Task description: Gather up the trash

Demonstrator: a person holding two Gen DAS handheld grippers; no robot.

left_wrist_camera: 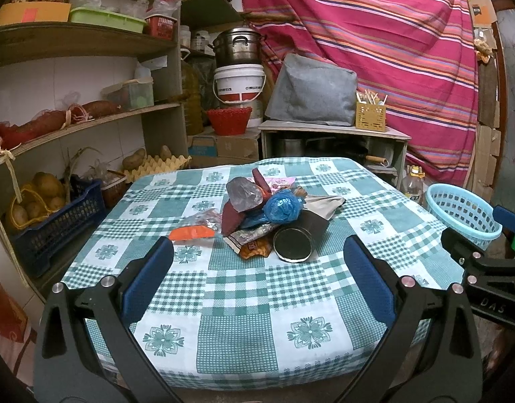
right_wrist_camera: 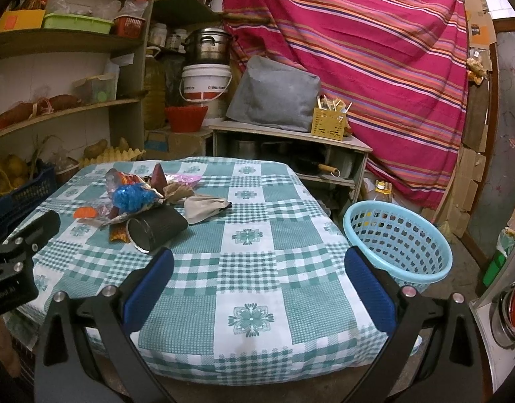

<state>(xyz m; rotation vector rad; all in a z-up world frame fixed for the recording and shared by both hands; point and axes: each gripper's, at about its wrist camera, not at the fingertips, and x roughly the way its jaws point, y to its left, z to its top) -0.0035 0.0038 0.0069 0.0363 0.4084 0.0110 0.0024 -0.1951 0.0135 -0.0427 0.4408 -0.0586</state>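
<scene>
Nothing looks collected yet: the trash (left_wrist_camera: 267, 215) sits heaped mid-worktop (left_wrist_camera: 237, 336), a can (left_wrist_camera: 294, 243) on its side, a blue bag (left_wrist_camera: 282, 206) and wrappers, and the basket (right_wrist_camera: 396, 241) on the floor just beside the worktop looks empty. The left gripper (left_wrist_camera: 257, 275) and right gripper (right_wrist_camera: 259, 278) hover short of the pile, jaws spread wide, holding nothing. A green-checked cloth covers the worktop; shelves (left_wrist_camera: 72, 40) of potatoes and a striped hanging (left_wrist_camera: 375, 33) crowd the room.

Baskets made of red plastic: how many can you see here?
2. One small red basket on the top shelf beside the green tray; one larger red basket below the white bucket. Clutter may hide others.
</scene>
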